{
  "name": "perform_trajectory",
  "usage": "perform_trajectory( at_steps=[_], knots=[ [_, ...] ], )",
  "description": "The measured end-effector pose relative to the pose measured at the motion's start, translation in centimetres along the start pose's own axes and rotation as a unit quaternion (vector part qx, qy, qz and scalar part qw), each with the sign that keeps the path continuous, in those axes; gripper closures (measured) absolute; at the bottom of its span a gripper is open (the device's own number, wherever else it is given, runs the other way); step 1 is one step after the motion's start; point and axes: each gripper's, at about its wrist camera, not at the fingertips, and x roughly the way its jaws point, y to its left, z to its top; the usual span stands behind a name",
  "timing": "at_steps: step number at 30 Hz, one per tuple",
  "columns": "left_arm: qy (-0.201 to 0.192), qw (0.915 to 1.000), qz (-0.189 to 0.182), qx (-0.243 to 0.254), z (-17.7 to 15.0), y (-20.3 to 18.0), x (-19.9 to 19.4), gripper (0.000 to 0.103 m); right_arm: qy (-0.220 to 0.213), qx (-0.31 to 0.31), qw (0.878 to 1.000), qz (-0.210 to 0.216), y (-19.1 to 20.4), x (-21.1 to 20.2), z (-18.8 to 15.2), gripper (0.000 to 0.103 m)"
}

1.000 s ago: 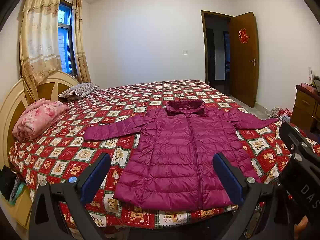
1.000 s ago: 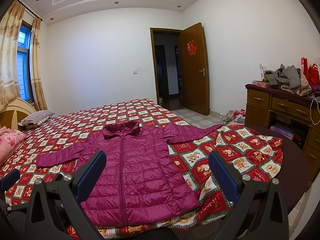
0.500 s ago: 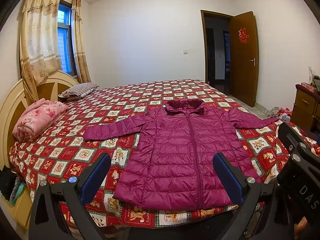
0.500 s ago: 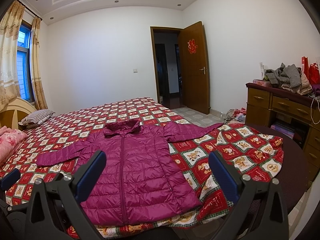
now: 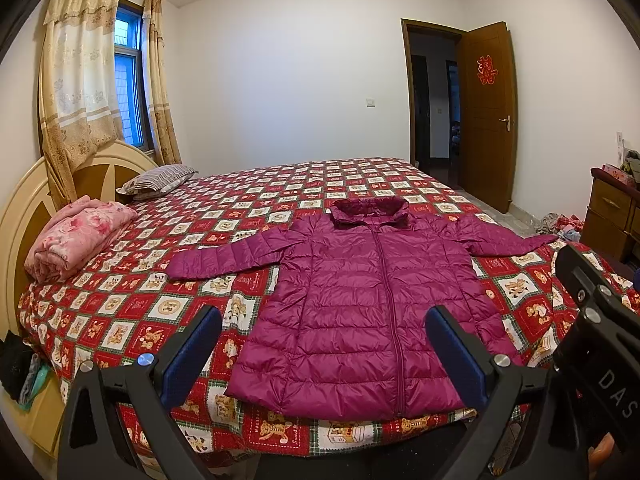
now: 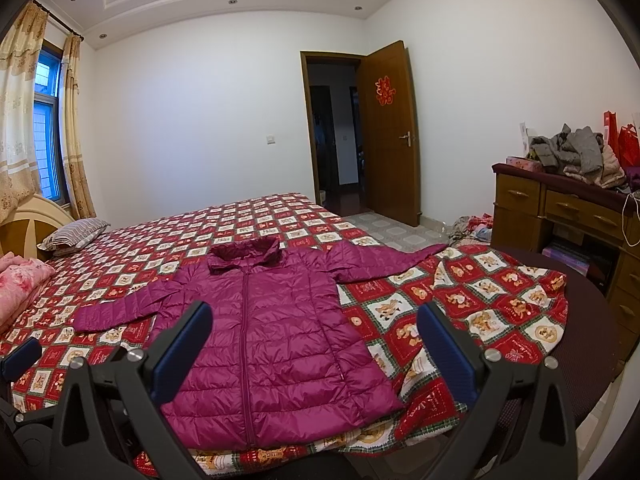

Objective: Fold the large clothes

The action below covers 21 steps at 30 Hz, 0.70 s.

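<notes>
Jacket lies flat ahead, hem nearest, zip running away from both wide-open grippers, left and right, neither touching it.

Even, fairly bright room light with blue daylight at the window; sharp focus, heavy fisheye bending and dark corners.

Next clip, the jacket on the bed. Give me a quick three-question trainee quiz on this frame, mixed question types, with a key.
1. True or false: the magenta puffer jacket lies zipped, front up, with both sleeves spread out.
2. Which state fits the left gripper and right gripper? A) both open, holding nothing B) both shut on the jacket C) one on a sleeve
3. Fill in: near the headboard lie a striped pillow and a folded pink ____.

Key: 1 true; 2 A; 3 blanket
</notes>
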Motion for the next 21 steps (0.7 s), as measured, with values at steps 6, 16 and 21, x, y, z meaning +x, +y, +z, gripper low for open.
perform_trajectory(
  at_steps=[6,16,21],
  knots=[
    [0.000,1.0000,0.000,0.000,0.0,0.0,0.1,0.001,0.006,0.000,1.000,0.001,0.1,0.1,-0.1,0.000],
    [0.010,0.9999,-0.005,0.000,-0.3,0.0,0.3,0.001,0.031,0.004,0.999,0.004,-0.1,1.2,0.1,0.000],
    [0.020,0.9997,-0.015,-0.006,0.0,0.6,1.9,0.001,0.062,0.015,0.998,0.020,-1.0,3.6,0.3,0.000]
  ],
)
